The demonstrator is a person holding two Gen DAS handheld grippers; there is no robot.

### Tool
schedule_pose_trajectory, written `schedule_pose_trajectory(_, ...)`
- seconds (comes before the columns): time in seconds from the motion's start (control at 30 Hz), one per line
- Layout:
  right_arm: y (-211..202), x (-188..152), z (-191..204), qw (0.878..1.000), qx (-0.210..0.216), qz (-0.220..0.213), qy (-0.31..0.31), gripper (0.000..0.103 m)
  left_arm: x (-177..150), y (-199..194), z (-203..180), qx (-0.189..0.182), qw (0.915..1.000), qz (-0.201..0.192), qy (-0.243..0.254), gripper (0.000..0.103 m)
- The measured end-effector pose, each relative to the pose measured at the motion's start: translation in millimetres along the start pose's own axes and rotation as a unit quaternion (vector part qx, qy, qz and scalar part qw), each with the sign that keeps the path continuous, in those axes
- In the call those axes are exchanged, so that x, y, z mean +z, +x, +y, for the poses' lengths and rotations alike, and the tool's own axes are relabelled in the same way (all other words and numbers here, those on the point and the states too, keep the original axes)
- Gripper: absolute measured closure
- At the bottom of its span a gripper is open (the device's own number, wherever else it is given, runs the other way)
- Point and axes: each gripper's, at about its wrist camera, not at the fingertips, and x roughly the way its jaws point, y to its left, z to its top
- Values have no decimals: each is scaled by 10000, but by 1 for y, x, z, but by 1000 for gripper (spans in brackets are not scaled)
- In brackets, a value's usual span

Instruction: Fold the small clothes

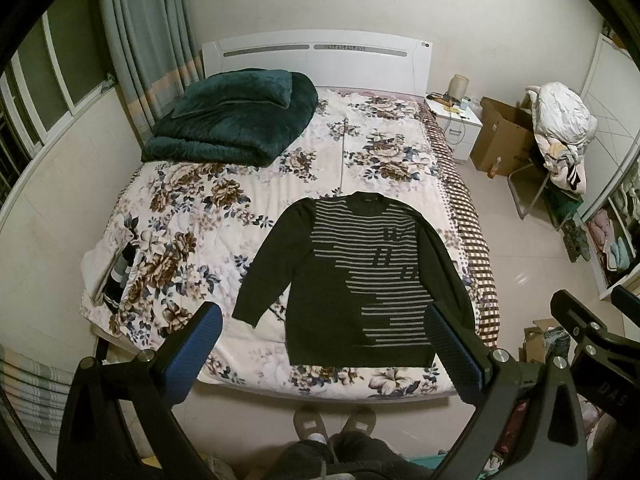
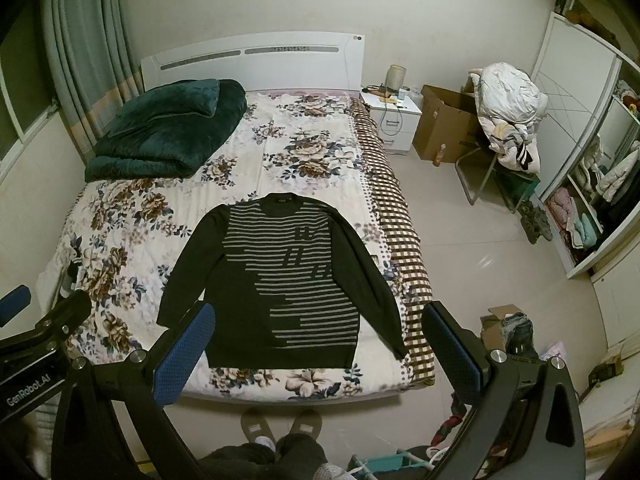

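Observation:
A dark long-sleeved sweater (image 1: 352, 280) with grey stripes lies flat and face up on the floral bedspread (image 1: 188, 216), hem toward me, sleeves spread down both sides. It also shows in the right wrist view (image 2: 280, 284). My left gripper (image 1: 320, 344) is open and empty, held high above the foot of the bed, its blue pads either side of the sweater's hem. My right gripper (image 2: 316, 344) is open and empty at the same height, to the right of the left one.
A folded dark green blanket (image 1: 236, 120) sits near the white headboard (image 1: 316, 60). Folded dark items (image 1: 120, 276) lie at the bed's left edge. A nightstand (image 2: 392, 120), cardboard box (image 2: 444, 128), laundry-piled chair (image 2: 508, 120) and open wardrobe (image 2: 592, 200) stand right. My slippered feet (image 2: 280, 424) are at the bed's foot.

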Motion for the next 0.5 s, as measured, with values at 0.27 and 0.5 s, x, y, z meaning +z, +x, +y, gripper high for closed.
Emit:
schedule_pose_trajectory(0.27,-1,0,0,10000,5,-4,-3,0,0,0,0,4,10000,-7,2,0)
schedule_pose_trajectory(0.5,-2,0,0,10000,3,-12,-1,0,0,0,0,-9,10000,-2,-7,0)
